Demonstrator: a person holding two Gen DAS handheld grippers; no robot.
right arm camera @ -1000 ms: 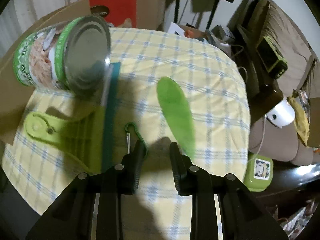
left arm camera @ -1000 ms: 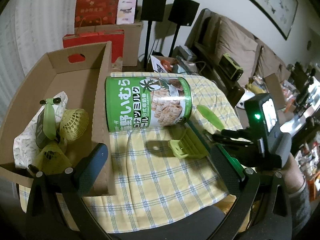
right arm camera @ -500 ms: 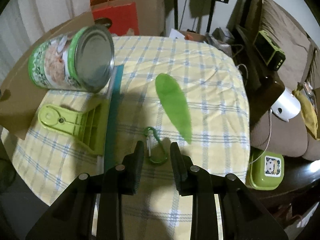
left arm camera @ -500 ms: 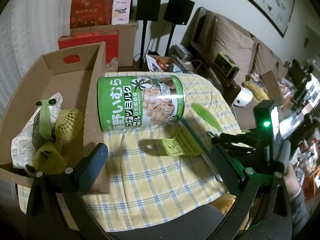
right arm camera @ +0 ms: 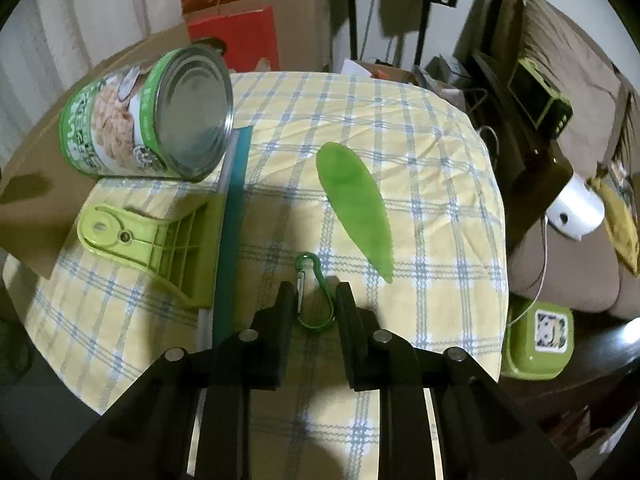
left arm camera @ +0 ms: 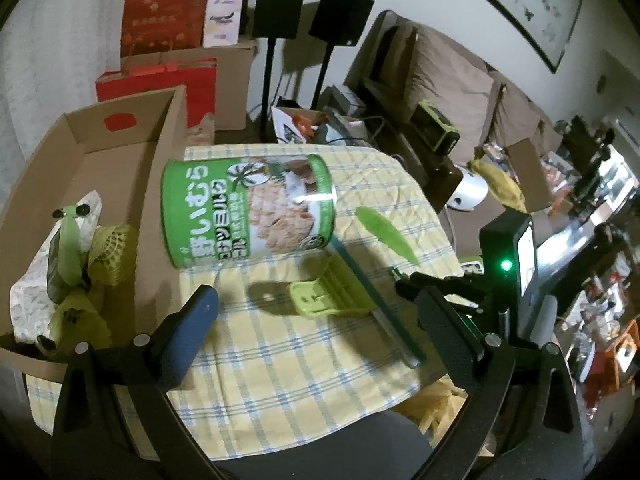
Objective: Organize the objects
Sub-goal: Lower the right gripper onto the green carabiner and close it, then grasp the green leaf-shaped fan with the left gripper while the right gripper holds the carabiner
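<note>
We see the right gripper (right arm camera: 311, 296) low over the yellow plaid tablecloth (right arm camera: 420, 128), its black fingers (right arm camera: 285, 300) set narrowly on either side of a small green metal carabiner (right arm camera: 314, 292) that lies flat on the cloth; whether the pads touch it we cannot tell. Just beyond it lies a flat green leaf-shaped plastic piece (right arm camera: 354, 208). To the left sit a lime-green plastic clip (right arm camera: 156, 240) and a long teal strip (right arm camera: 232, 224), with a green-labelled metal can (right arm camera: 148, 120) on its side against the brown cardboard box (right arm camera: 36, 184).

The left gripper (left arm camera: 316, 308) hangs above the near table edge, fingers (left arm camera: 192, 328) spread wide with nothing between them. In its view the can (left arm camera: 248, 212) lies beside the box (left arm camera: 120, 136), which holds yellow-green mesh items (left arm camera: 108, 236) and white paper (left arm camera: 28, 292).
</note>
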